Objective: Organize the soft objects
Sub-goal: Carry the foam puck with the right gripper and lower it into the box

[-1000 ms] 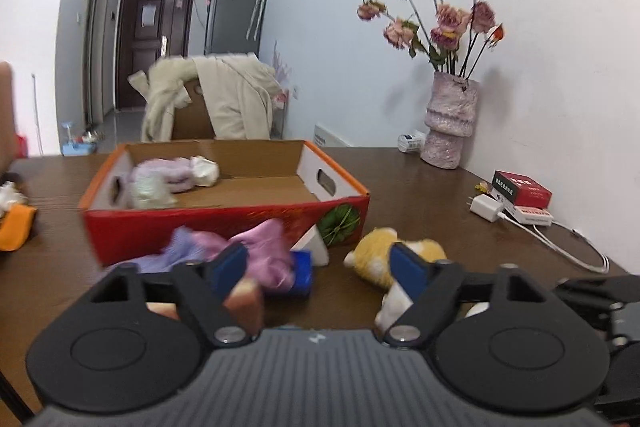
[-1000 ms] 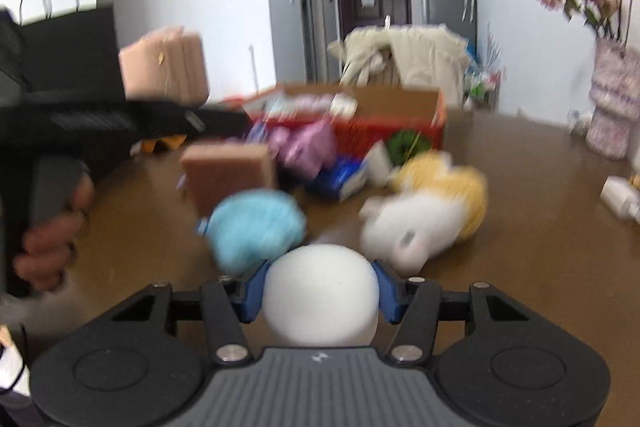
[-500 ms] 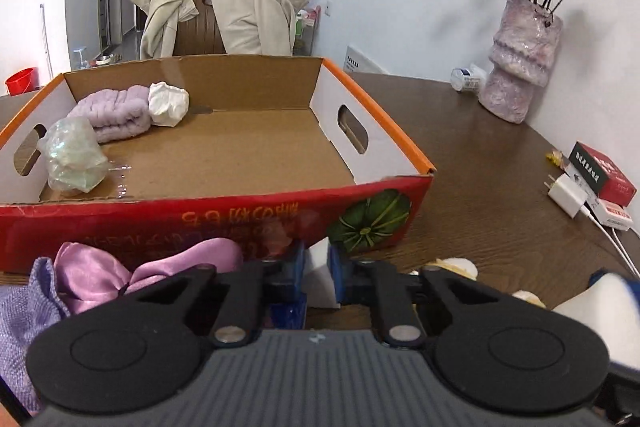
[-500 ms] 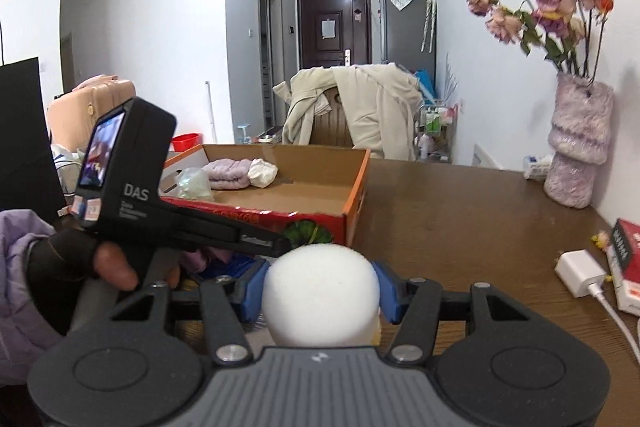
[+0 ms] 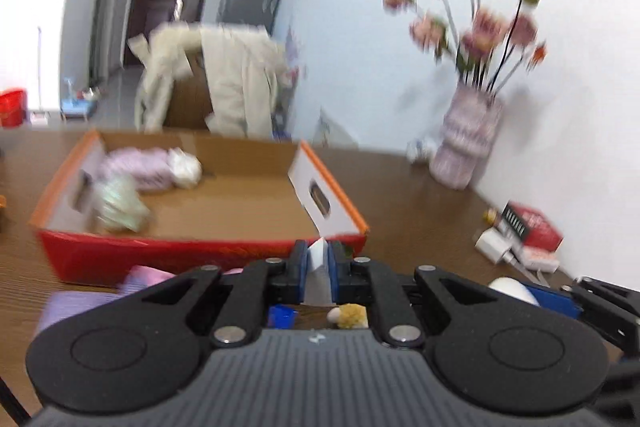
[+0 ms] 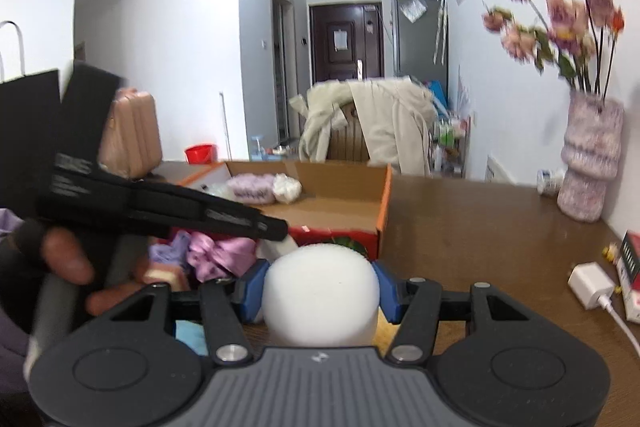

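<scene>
Since the earlier frame the left gripper (image 5: 319,267) has clamped a thin white wedge, probably foam (image 5: 318,277), just before the red cardboard box (image 5: 192,255); the right gripper (image 6: 320,291) grips a round white sponge ball (image 6: 320,297) nearby. The wedge's narrow pinch could slip mid-lift.

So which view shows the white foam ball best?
The right wrist view: the foam ball fills the middle of the frame, sharp, with the right gripper shut on it. The left wrist view shows only a blurred white sliver of the ball at the lower right, beside a blue pad.
</scene>
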Demonstrator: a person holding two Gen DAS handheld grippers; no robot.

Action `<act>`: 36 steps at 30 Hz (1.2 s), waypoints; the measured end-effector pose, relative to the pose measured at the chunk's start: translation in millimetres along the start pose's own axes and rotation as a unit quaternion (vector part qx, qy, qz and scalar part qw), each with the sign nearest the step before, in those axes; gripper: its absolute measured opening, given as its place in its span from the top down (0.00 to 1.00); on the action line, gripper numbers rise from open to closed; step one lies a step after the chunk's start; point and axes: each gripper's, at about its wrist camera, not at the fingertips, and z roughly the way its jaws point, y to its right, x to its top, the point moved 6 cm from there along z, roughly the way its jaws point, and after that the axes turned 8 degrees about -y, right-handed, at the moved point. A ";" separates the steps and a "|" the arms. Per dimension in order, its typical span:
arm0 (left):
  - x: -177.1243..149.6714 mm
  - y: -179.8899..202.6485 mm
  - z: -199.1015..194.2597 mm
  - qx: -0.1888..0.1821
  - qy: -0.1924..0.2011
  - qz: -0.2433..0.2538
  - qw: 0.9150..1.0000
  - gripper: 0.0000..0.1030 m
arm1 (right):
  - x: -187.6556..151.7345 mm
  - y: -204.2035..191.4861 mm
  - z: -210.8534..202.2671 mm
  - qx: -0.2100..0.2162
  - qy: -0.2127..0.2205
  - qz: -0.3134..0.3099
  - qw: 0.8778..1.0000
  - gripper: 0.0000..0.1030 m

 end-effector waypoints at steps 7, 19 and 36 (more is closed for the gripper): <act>-10.8 -24.3 -109.6 0.031 0.072 0.004 0.997 0.89 | 13.7 -39.2 -48.5 0.014 0.042 -0.011 0.999 0.47; -6.6 -52.1 -155.9 0.032 0.105 -0.018 0.994 0.89 | 28.8 -87.6 -68.5 0.032 0.056 -0.038 0.997 0.47; 105.0 -122.6 35.1 0.051 0.005 -0.034 0.998 0.89 | 130.0 -21.9 138.6 0.055 -0.046 -0.004 0.997 0.46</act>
